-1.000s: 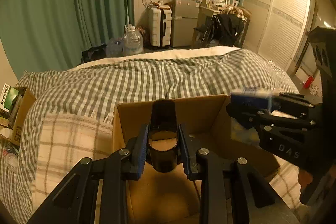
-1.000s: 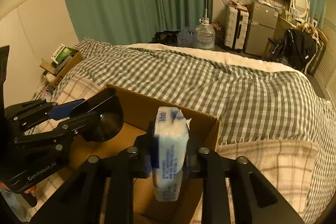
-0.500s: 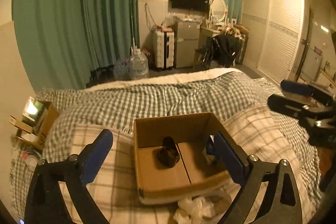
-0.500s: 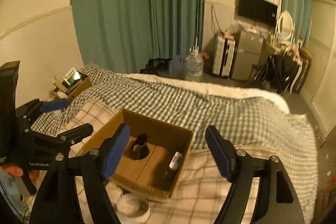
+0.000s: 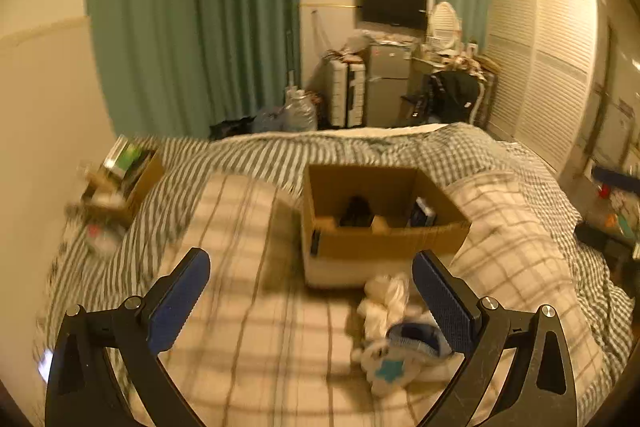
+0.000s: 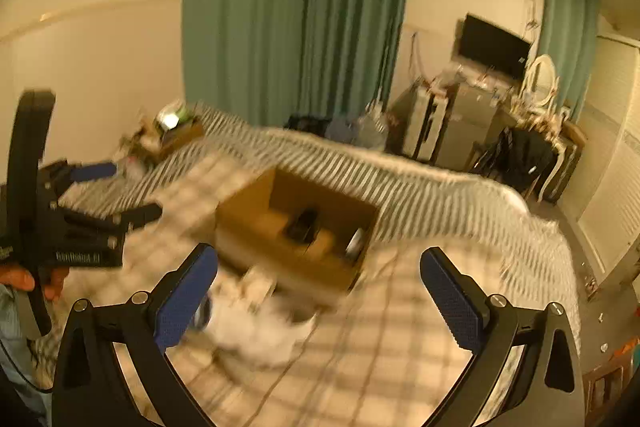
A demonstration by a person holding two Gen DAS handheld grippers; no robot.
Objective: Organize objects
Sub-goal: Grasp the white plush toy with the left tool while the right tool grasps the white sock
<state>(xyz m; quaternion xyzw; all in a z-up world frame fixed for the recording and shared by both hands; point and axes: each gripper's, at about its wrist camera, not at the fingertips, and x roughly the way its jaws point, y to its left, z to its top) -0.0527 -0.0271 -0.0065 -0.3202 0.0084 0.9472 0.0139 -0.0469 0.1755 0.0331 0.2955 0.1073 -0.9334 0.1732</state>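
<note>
Socks, a white-and-blue bundle on the plaid blanket just in front of the cardboard box, lie right of centre under my left gripper (jaws spread, empty); my right gripper is equally spread.

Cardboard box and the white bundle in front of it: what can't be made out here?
- Dark object in the cardboard box, left wrist view: small, shadowed, base hidden by the front wall.
- Packet in the box: label too small to read.
- White bundle: partly behind the claw finger; in the right wrist view, smeared by motion blur.
</note>
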